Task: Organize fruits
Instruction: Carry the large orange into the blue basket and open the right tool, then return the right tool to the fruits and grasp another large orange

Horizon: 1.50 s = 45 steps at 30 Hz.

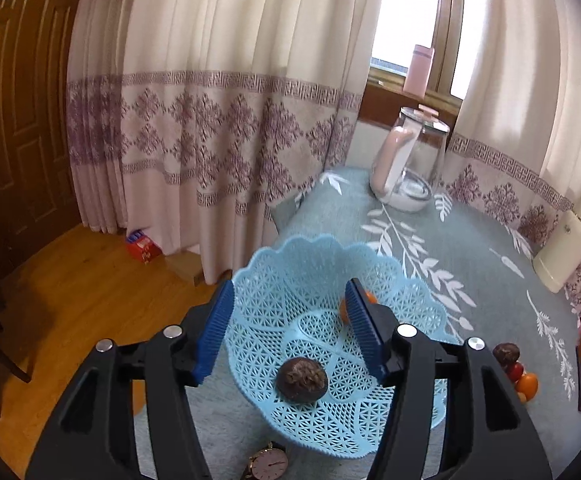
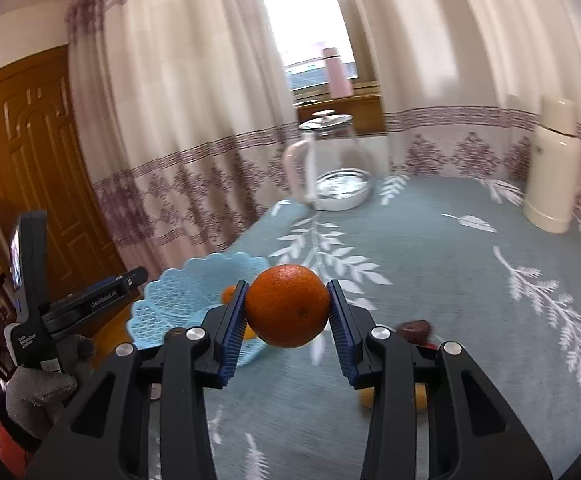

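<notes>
Above a grey-green tablecloth printed with white leaves [image 2: 430,240], the right gripper [image 2: 288,312] is clamping a round orange [image 2: 287,306] between its blue pads, off the cloth, near a pale blue lattice plastic basket [image 1: 290,264]. Over that basket the left gripper [image 1: 288,330] is hovering, fingers spread wide and empty, above a dark brown wrinkled fruit [image 1: 301,379]. Behind, a glass kettle [image 1: 410,160] is standing before patterned cream curtains [image 1: 194,100].

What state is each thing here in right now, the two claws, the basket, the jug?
Left gripper: open, empty, above the basket.
Right gripper: shut on the orange, lifted.
Blue basket: upright, holding a dark fruit.
Glass kettle: lid on, looks empty.
Cream flask: upright, capped.
</notes>
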{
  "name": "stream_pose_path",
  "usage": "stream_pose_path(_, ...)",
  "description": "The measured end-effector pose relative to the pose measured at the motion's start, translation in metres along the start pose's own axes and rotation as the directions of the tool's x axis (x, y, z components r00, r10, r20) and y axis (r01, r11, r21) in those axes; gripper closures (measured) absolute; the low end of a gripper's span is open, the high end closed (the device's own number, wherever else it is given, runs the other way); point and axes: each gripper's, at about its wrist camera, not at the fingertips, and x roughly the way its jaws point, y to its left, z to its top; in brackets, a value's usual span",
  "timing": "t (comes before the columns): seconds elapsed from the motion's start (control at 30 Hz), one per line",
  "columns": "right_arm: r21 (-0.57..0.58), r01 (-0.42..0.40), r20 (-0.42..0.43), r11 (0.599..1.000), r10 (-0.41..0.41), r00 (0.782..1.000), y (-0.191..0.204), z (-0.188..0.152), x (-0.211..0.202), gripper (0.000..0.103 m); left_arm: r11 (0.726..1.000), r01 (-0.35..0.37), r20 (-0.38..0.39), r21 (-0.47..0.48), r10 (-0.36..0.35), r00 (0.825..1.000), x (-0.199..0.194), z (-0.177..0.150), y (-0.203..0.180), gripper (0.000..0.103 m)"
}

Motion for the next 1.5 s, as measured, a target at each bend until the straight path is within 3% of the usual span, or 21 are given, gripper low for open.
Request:
stream_pose_path(0.2,-0.044,-0.065,-0.050,0.997,0.063,0.997,0.033,-0.003,0.029,0.063,1.000,-0.001,0.049,-0.015,0.001,0.999,-0.019,0.008,0.005,0.034)
stream_pose_path(0.4,-0.090,-0.086,-0.136,0.992,0.073,0.988,0.059,-0.019,0.071,0.063,1.000,0.005,0.072,-0.018,-0.004,0.997,-0.029,0.011,0.005,0.033)
stream_pose_path(0.87,-0.095,-0.103,-0.265,0.990,0.074,0.961,0.069,-0.046,0.114,0.062,1.000,0.012,0.063,-0.024,-0.011,0.998,-0.029,0.013,0.004,0.033)
stream_pose_path(1.17,-0.079,-0.112,-0.227,0.991,0.091,0.970,0.066,-0.038,0.100,0.056,1.000,0.013,0.062,-0.024,-0.012,0.998,-0.027,0.013,0.004,0.033)
stream_pose_path(1.5,-0.024,-0.065,-0.112,0.998,0.062,0.992,0.041,-0.014,0.064,0.056,0.999,0.029,0.068,-0.014,-0.028,0.997,-0.028,0.011,-0.005,0.033)
